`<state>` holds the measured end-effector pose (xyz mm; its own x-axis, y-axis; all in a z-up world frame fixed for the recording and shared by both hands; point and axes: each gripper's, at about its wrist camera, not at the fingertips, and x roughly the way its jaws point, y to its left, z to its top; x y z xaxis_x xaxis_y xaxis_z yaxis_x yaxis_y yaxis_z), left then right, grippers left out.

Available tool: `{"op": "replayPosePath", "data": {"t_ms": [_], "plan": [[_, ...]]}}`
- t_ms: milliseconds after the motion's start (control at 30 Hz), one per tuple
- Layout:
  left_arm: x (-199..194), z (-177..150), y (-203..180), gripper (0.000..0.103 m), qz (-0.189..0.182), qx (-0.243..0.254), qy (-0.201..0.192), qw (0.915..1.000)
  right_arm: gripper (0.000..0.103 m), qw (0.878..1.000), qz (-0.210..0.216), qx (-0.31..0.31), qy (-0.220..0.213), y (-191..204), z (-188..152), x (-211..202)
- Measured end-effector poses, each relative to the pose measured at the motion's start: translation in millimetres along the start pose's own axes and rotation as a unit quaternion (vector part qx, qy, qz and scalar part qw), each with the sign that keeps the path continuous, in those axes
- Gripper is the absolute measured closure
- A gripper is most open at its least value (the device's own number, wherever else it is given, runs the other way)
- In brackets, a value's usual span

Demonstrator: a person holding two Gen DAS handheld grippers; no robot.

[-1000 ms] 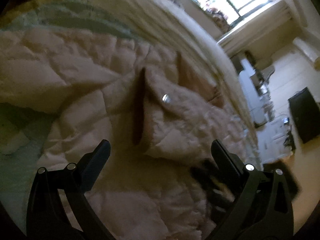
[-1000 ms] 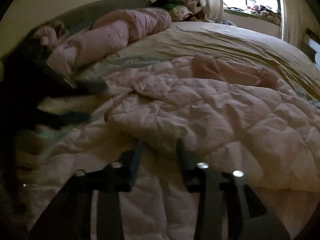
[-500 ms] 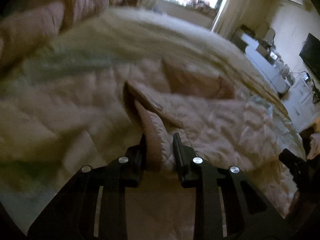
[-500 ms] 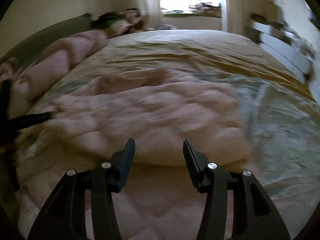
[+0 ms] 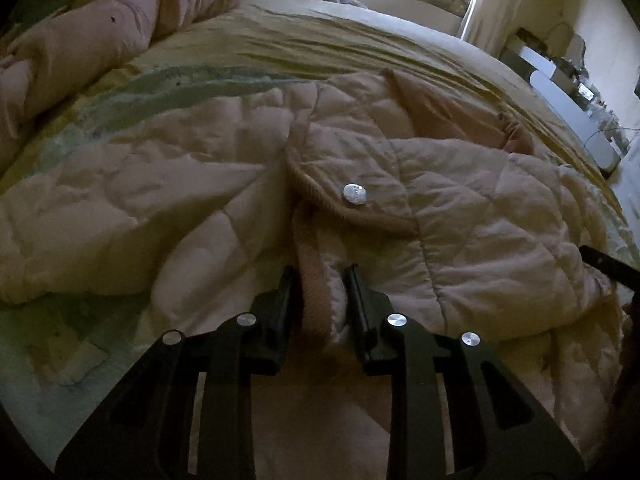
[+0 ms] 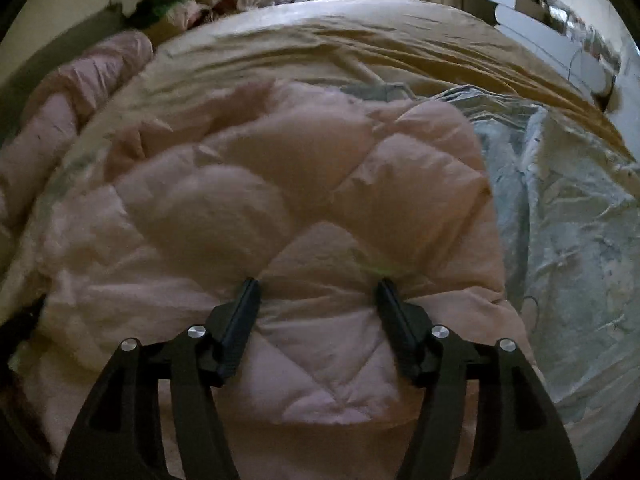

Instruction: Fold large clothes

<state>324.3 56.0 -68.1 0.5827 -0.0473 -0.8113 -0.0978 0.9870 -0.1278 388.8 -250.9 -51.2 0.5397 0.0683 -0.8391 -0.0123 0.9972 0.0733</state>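
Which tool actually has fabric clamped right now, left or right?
The left tool: its fingers are closed on the jacket's ribbed edge. The right tool is spread wide, fingertips only pressing into the quilted surface.

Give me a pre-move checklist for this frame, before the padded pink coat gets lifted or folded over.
1. Left tongs closed on fabric: ok. They pinch the ribbed trim of the quilted coat, below the snap button.
2. Right tongs gripping: not ok. They are spread open, tips pressing on the coat's quilted panel, nothing pinched.
3. Coat lying flat: not ok. It is bunched and partly doubled over on the bedspread.
4. Fold path free: cannot tell. A rolled pink blanket lies along the left of the bed.
5. Image sharp enough to judge: not ok in the right wrist view, which is blurred.
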Motion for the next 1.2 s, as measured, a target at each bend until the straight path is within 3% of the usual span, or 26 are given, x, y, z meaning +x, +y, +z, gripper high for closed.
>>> {"op": "replayPosePath", "data": {"t_ms": [367,433,633,800,1033,1200], "plan": [[-5.9,-4.4,2.5,0.07,0.011,-0.004,-0.014,0.9998,0.04,1.0,-0.021,-0.009,-0.01,7.9,-5.6,-7.0],[-13.4,-5.7,3.4,0.063,0.009,-0.004,-0.015,0.9998,0.031,0.999,0.02,-0.01,-0.028,17.6,-10.5,-27.4],[-48.8,-11.8,9.3,0.038,0.003,-0.012,-0.035,0.9993,0.013,0.994,0.057,-0.051,-0.077,55.9,-34.6,-72.5],[-77.1,-19.4,14.3,0.009,-0.011,-0.028,-0.053,0.9981,0.006,0.989,0.088,-0.061,-0.099,75.4,-45.1,-98.4],[-104.8,-26.6,31.3,0.009,-0.009,-0.05,-0.069,0.9963,0.004,0.986,0.079,-0.082,-0.121,104.3,-58.3,-126.2],[-121.7,-34.1,53.9,0.009,0.013,-0.062,-0.081,0.9947,0.004,0.984,0.089,-0.091,-0.125,125.5,-66.3,-137.0]]}}
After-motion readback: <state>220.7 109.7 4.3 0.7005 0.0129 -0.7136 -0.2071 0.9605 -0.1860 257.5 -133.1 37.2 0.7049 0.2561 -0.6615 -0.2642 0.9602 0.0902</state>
